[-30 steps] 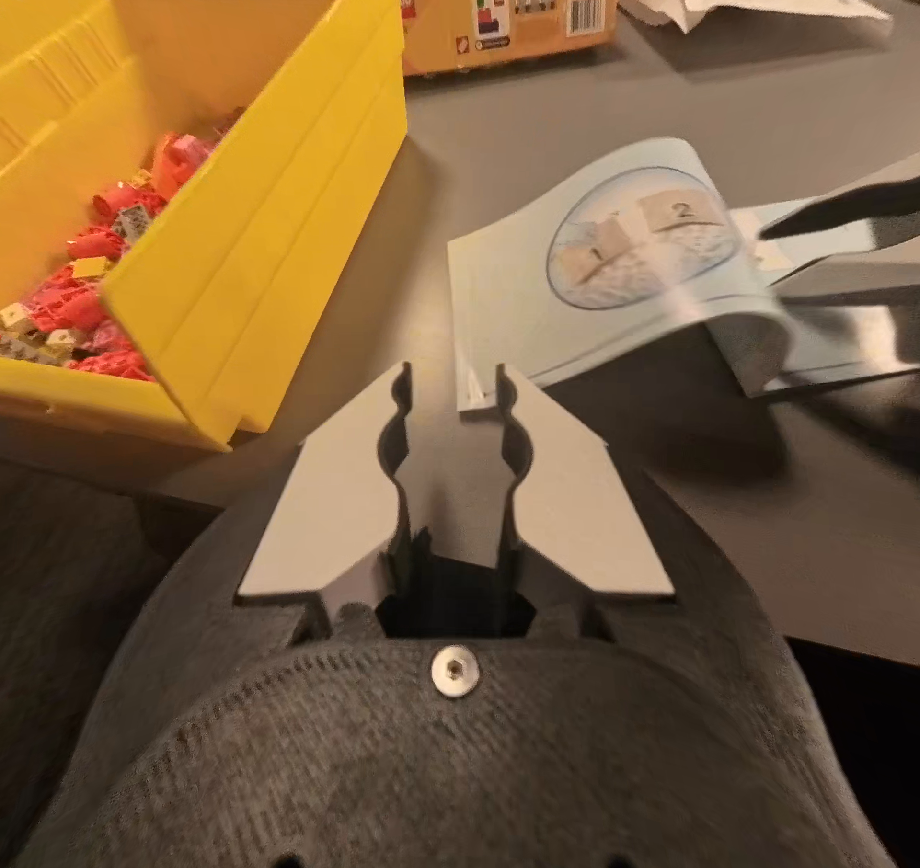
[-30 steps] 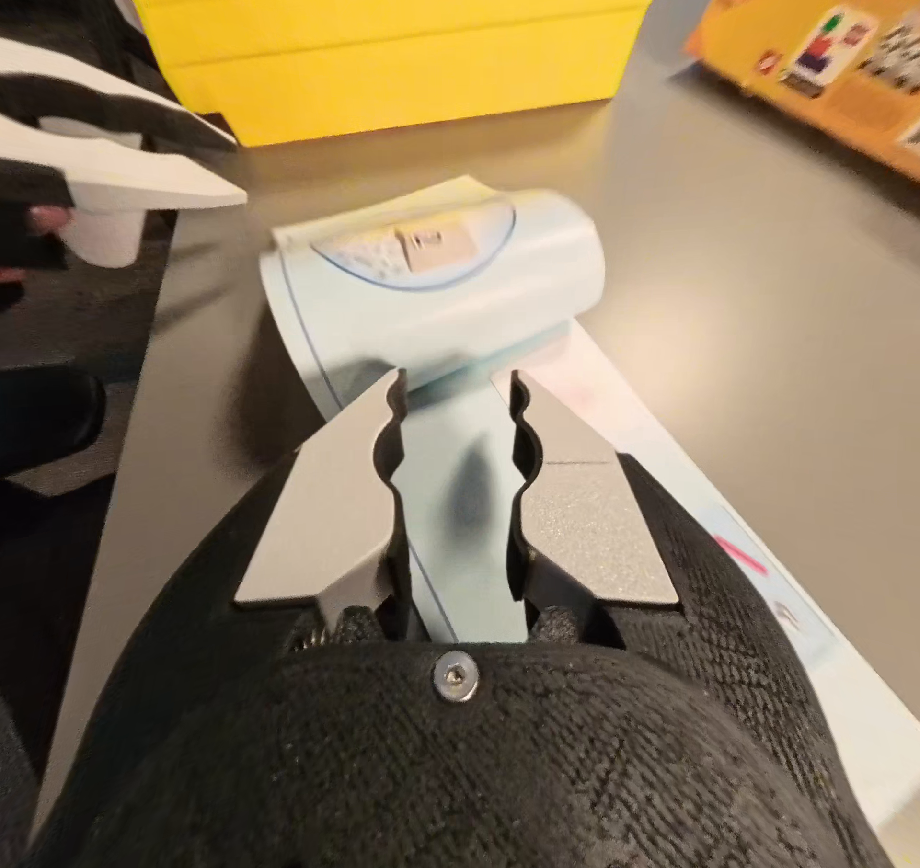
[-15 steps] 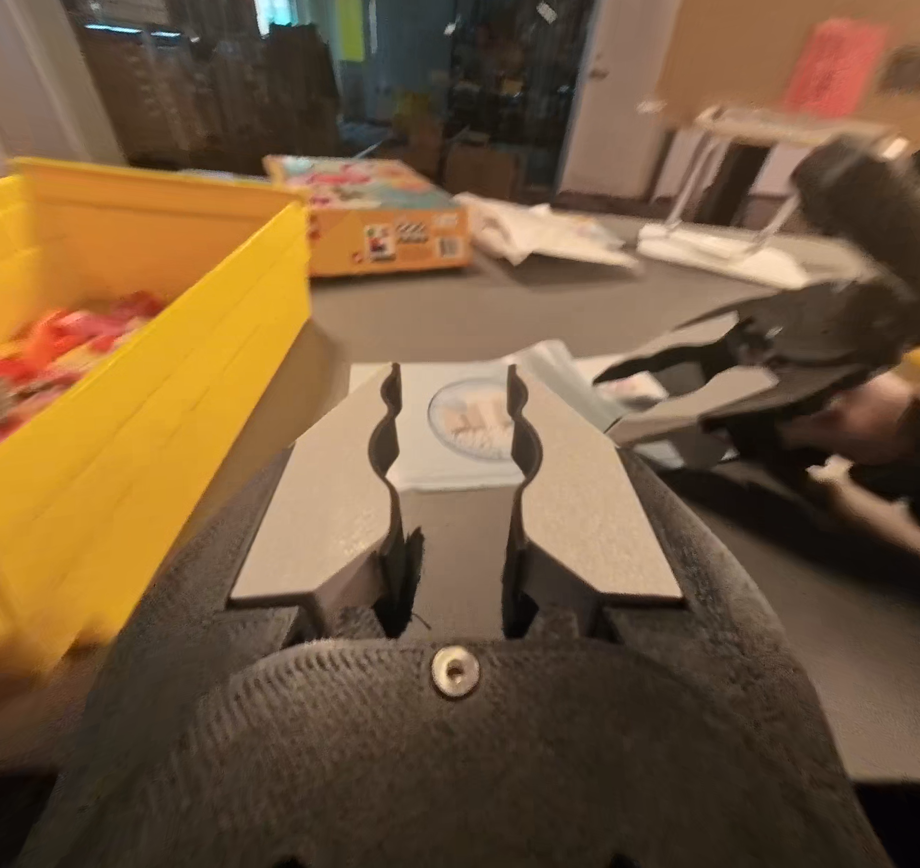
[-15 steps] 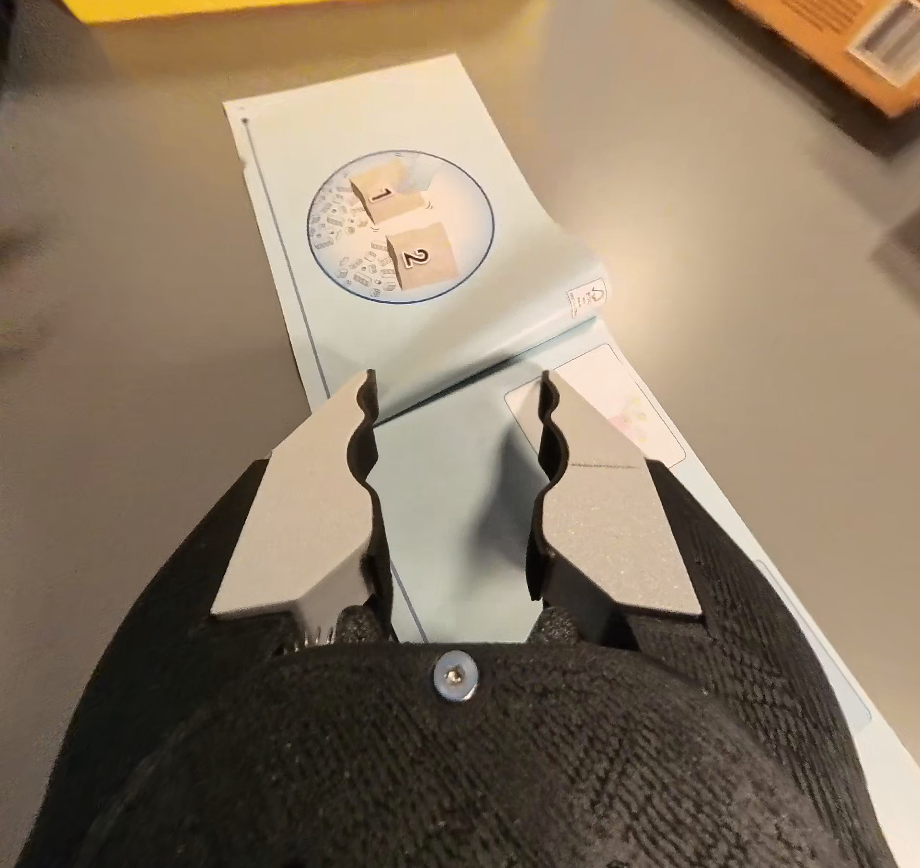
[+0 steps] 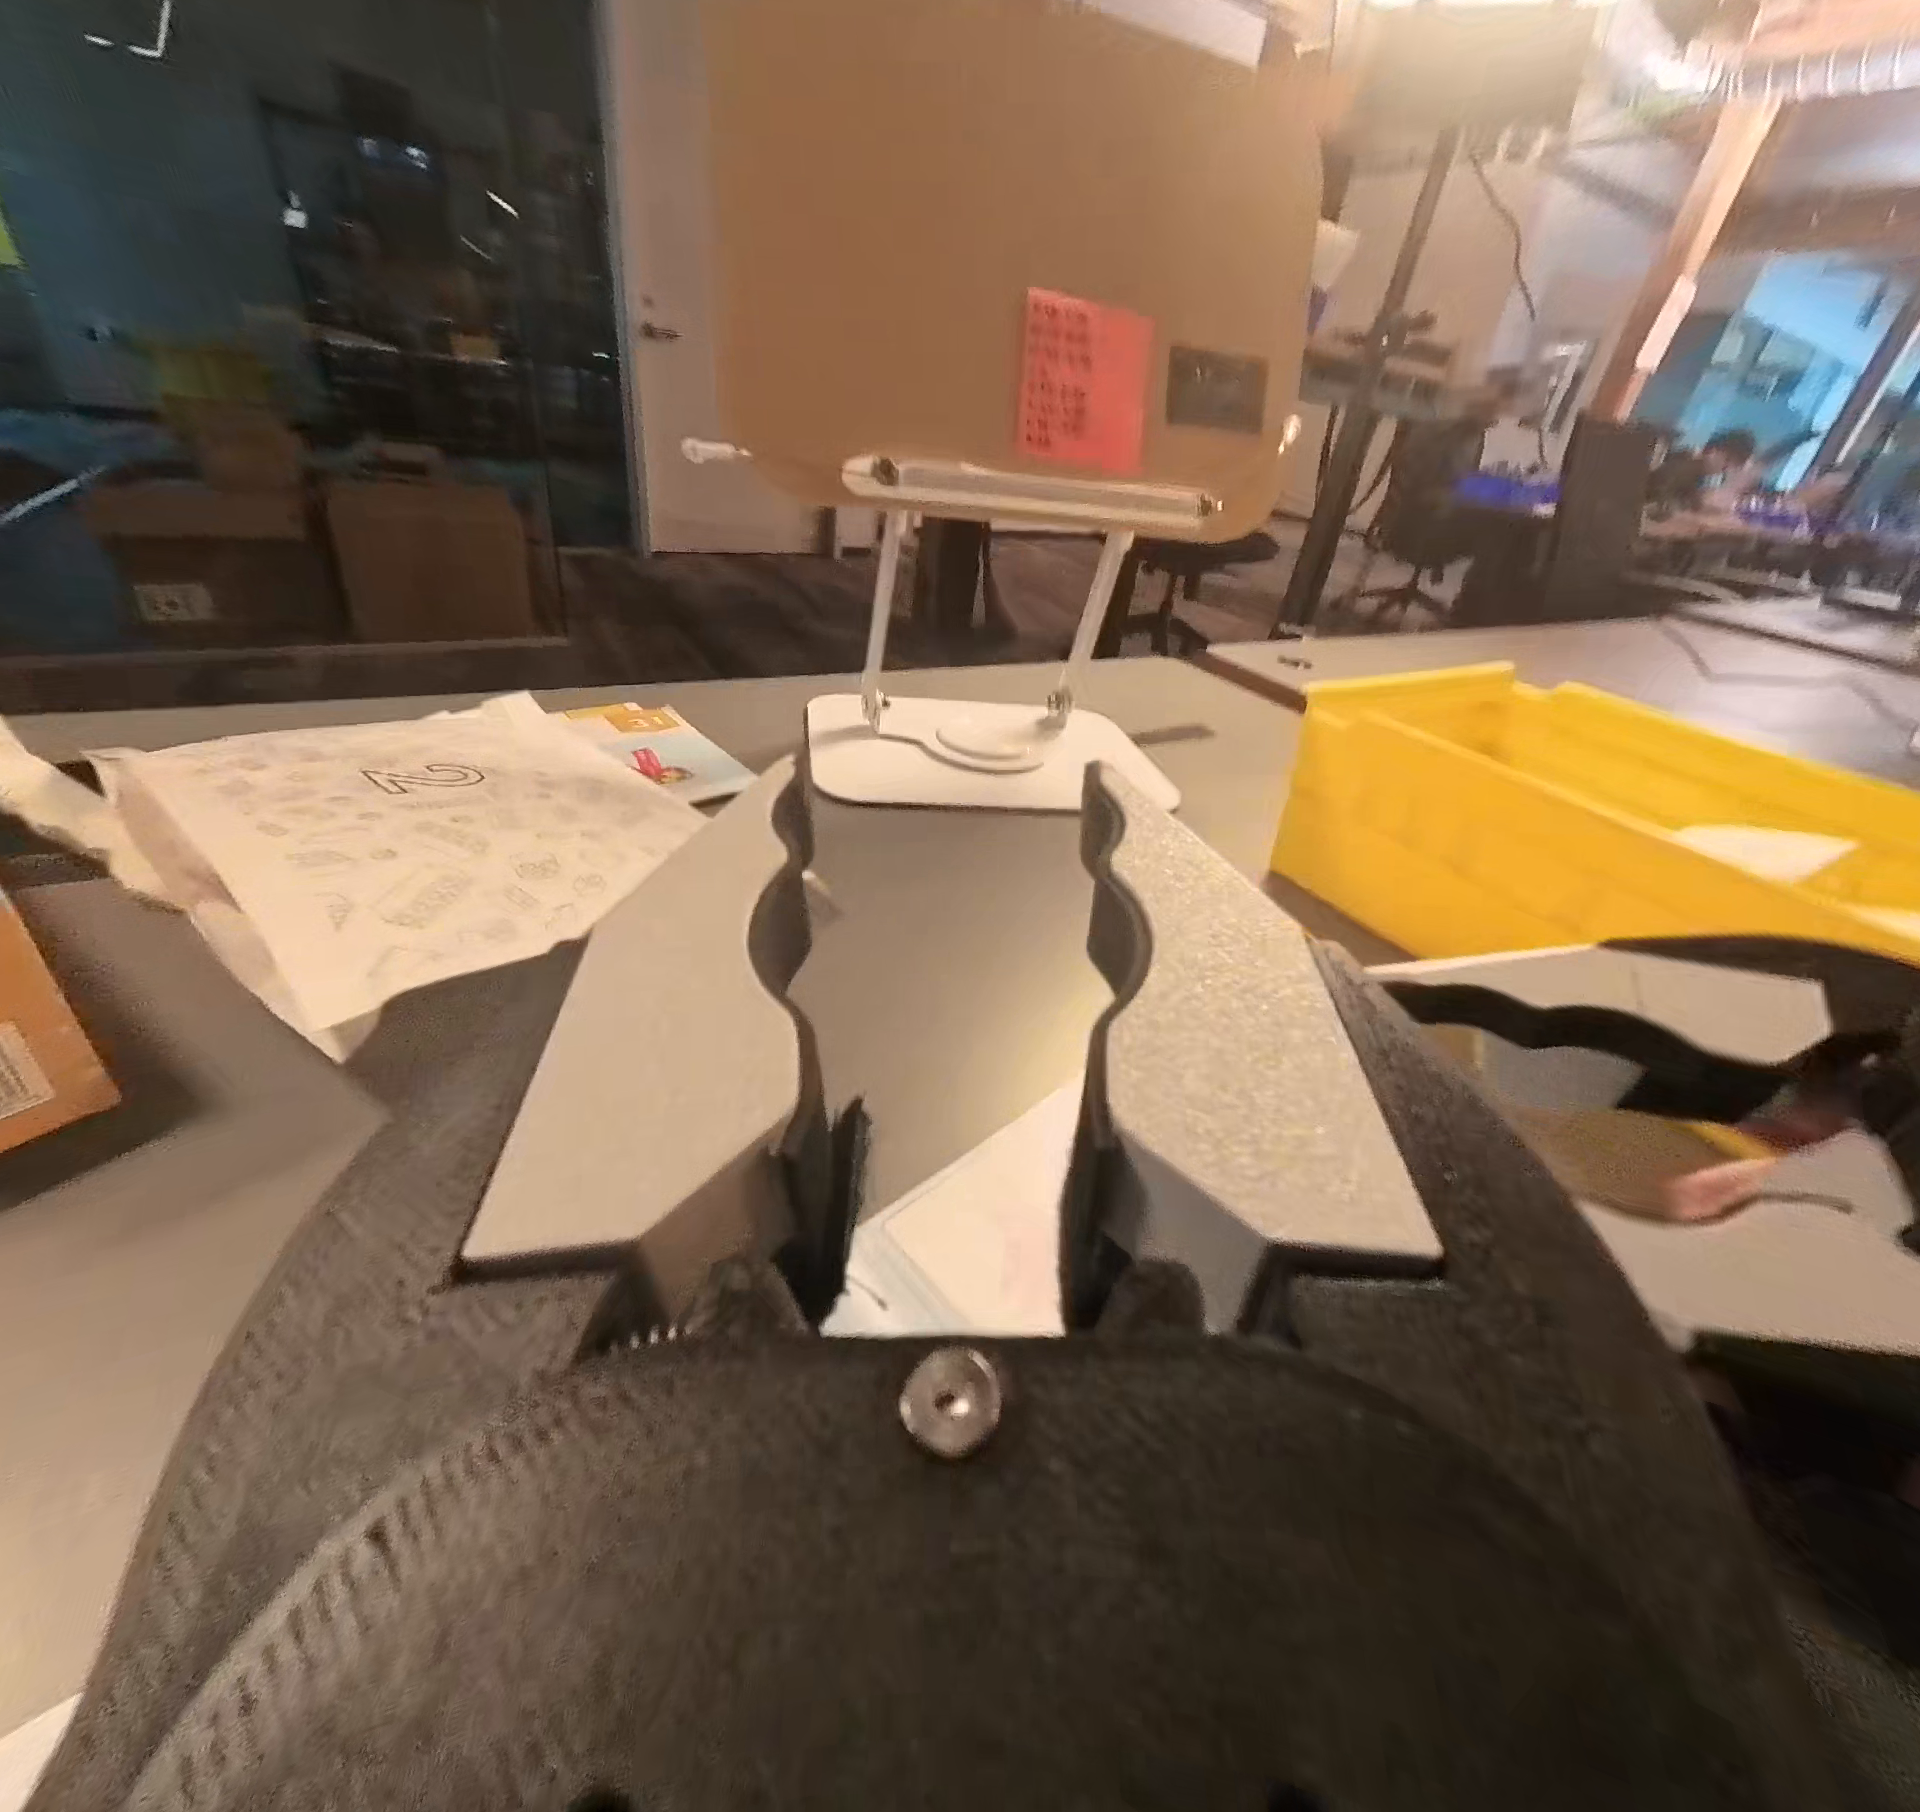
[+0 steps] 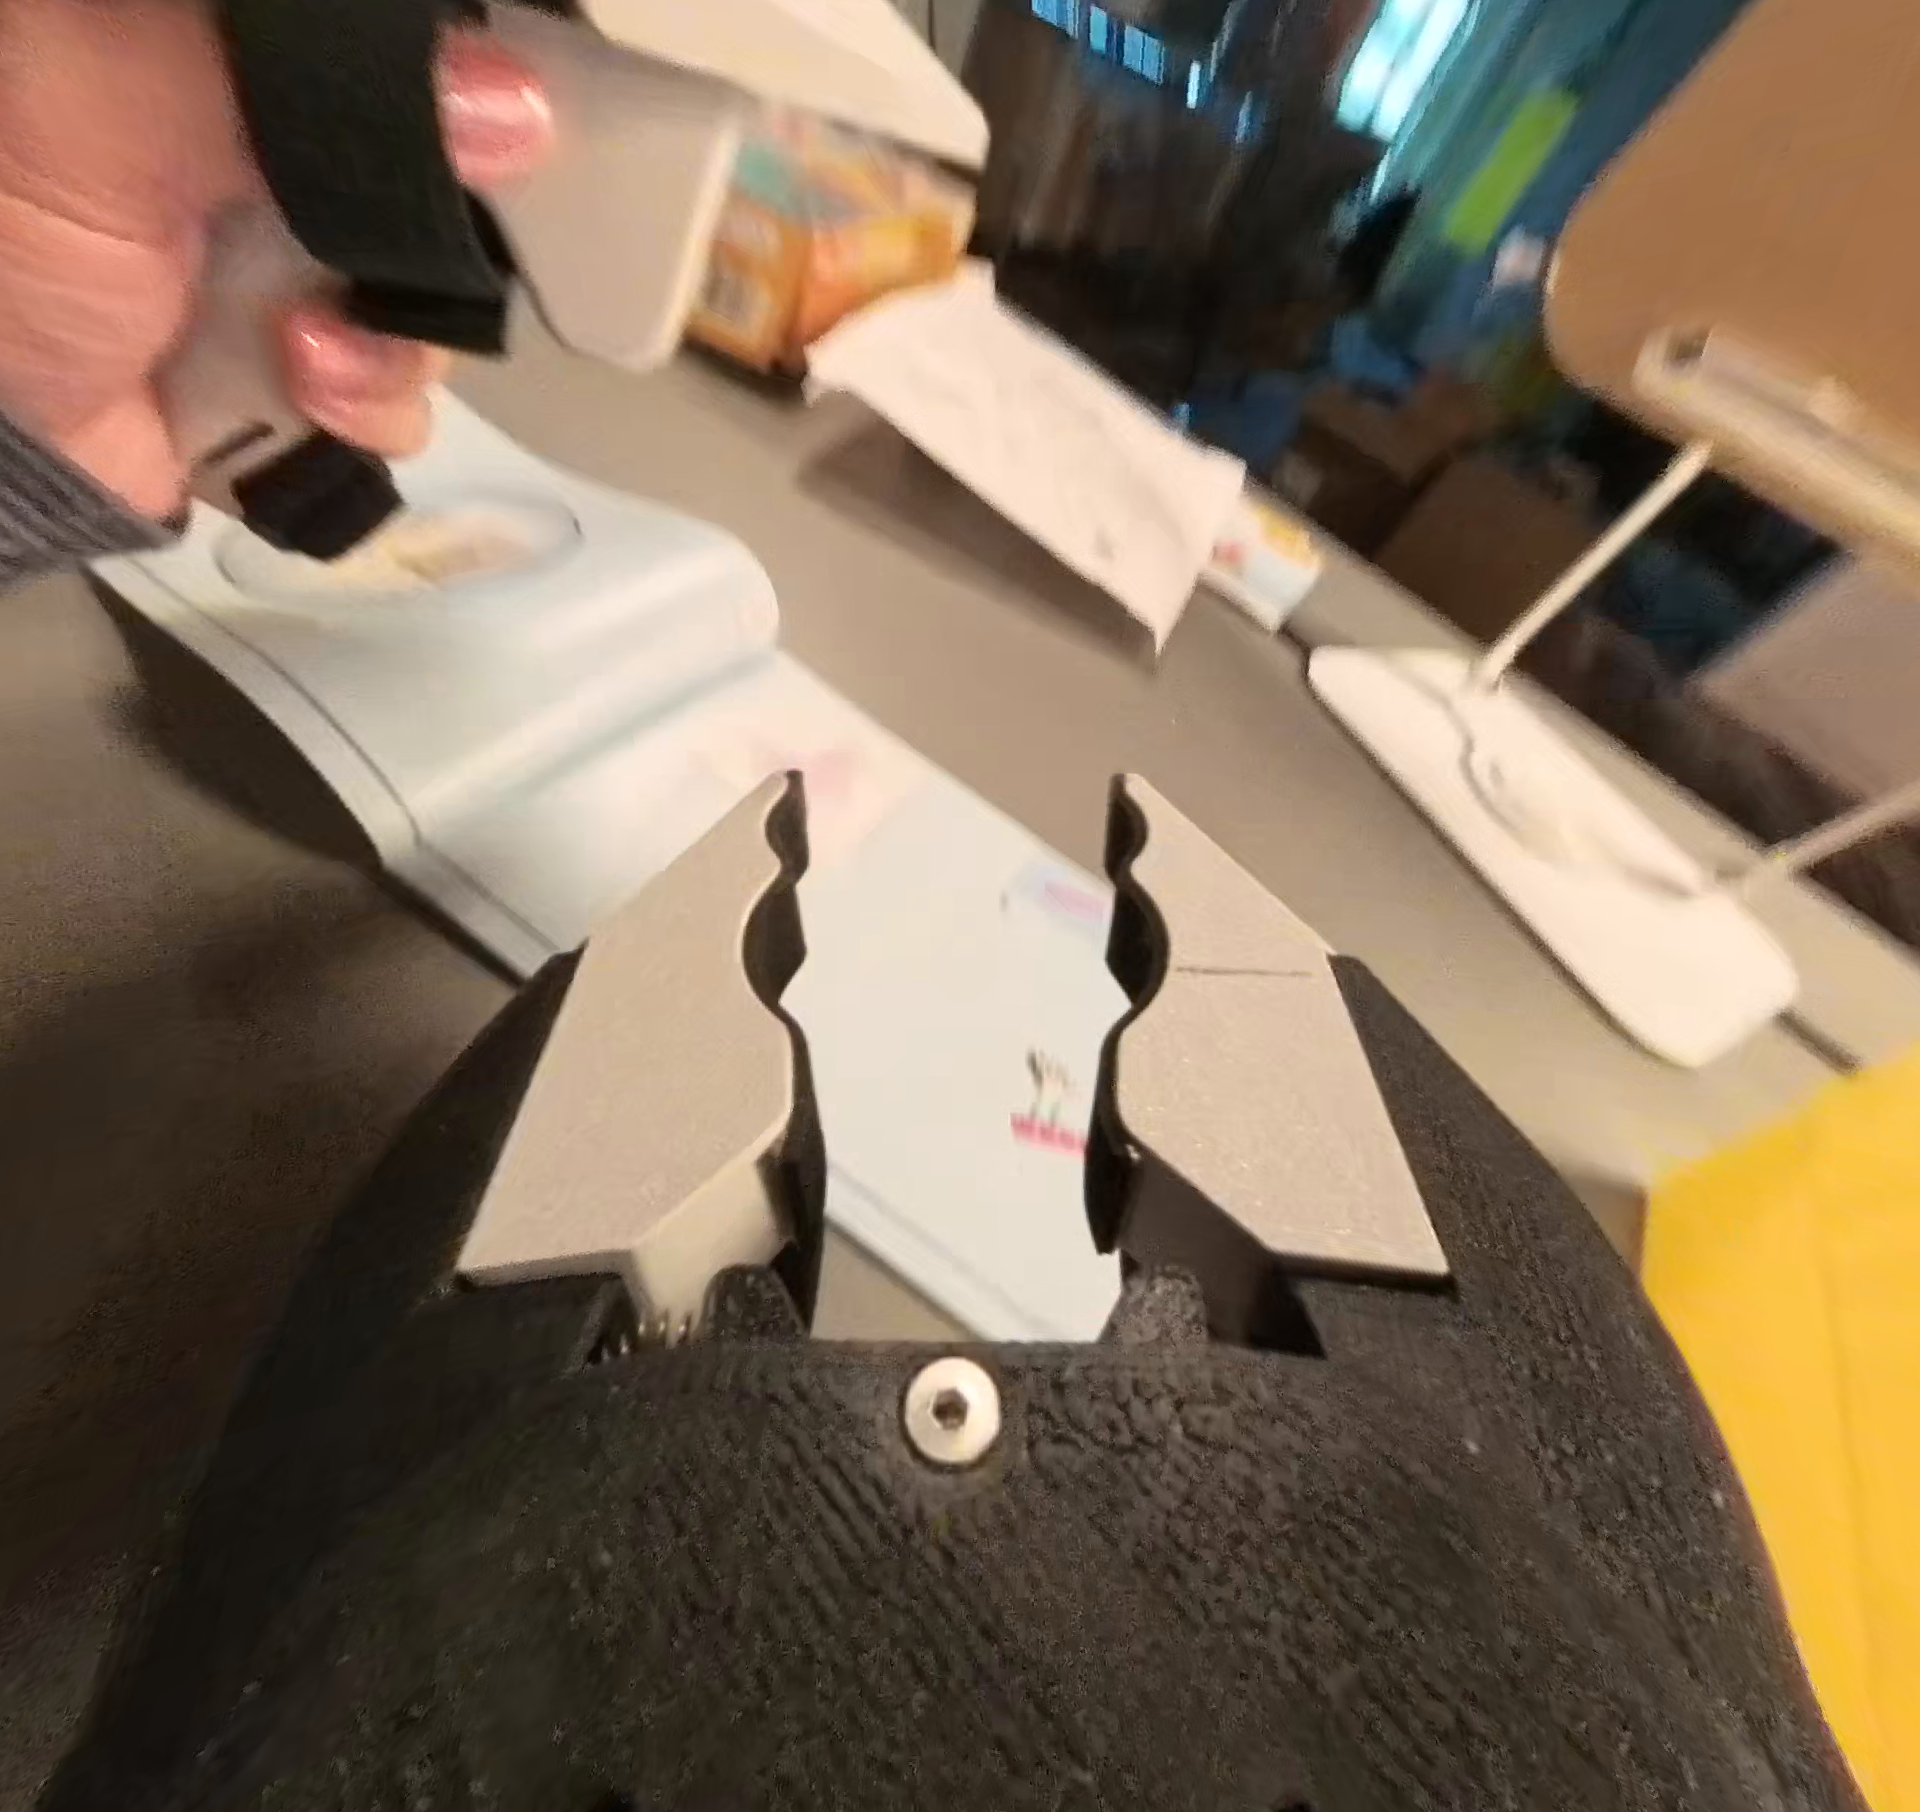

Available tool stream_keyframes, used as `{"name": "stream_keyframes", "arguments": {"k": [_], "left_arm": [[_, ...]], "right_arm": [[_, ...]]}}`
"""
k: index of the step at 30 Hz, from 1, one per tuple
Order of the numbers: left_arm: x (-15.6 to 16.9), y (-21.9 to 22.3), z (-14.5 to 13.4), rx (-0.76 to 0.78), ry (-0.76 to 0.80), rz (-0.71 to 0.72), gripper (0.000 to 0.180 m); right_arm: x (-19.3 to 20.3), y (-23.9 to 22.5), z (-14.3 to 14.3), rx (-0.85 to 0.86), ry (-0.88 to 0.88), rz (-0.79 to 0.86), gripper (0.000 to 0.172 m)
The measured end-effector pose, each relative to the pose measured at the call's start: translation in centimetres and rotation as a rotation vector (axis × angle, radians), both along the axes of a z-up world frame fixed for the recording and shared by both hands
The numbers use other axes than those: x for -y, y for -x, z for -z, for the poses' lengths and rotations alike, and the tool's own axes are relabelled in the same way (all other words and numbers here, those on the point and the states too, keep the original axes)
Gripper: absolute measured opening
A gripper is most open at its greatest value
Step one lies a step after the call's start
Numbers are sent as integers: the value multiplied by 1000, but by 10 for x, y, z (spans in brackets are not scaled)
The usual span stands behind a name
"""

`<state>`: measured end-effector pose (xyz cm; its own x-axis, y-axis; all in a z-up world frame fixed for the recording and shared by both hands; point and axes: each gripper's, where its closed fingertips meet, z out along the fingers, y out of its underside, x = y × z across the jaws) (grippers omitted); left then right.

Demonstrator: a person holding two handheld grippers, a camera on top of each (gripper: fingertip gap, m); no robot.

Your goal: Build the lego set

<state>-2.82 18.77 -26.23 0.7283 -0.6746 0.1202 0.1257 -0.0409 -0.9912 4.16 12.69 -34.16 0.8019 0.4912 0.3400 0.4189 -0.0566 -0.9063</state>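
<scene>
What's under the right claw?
Under the open right claw lies the flat page of a pale blue paper booklet on the grey table. Nothing sits between its fingers. The black claw body hides the booklet's near end.

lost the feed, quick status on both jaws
Left gripper open, empty. Right gripper open, empty, over pale blue paper booklet. Yellow plastic bin beside.

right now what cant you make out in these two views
- Yellow bin, left wrist view: contents hidden by its near wall.
- Yellow bin, right wrist view: cut off by the right edge.
- Light blue booklet, right wrist view: print motion-blurred.
- Left gripper, right wrist view: blurred, fingertips unclear.
- Stand top: covered by a patch.
</scene>
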Motion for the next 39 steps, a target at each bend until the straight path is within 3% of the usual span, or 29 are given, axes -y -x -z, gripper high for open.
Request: {"name": "stream_keyframes", "arguments": {"k": [2,3,7,13,15,18,21,29,33,37,39], "left_arm": [[1,-1,9,-39,-20,-9,40],[3,-1,10,-64,-25,-5,38],[5,5,17,-102,-46,-3,34],[-15,12,45,-118,49,-26,33],[-25,14,54,-161,39,-50,31],[-38,13,52,-166,11,-63,31],[-37,11,50,-156,4,-34,31],[-42,11,47,-113,3,-12,31],[-38,15,38,-153,-60,-46,40],[-20,37,3,-207,-94,-109,48],[-6,76,-11,-208,-45,-245,53]], "right_arm": [[3,-13,8,-27,79,35,35],[3,-19,12,-43,123,53,34],[2,-25,54,-31,406,73,37],[0,-23,63,-59,488,73,40],[-5,-24,40,-125,349,53,36],[-2,-51,-30,-223,-86,113,25],[6,-71,-58,-208,-323,179,20],[8,-54,-54,-133,-382,84,17],[9,-53,-53,-114,-392,83,16],[11,-49,-53,-113,-393,57,16],[13,-46,-54,-120,-391,36,15]]}}
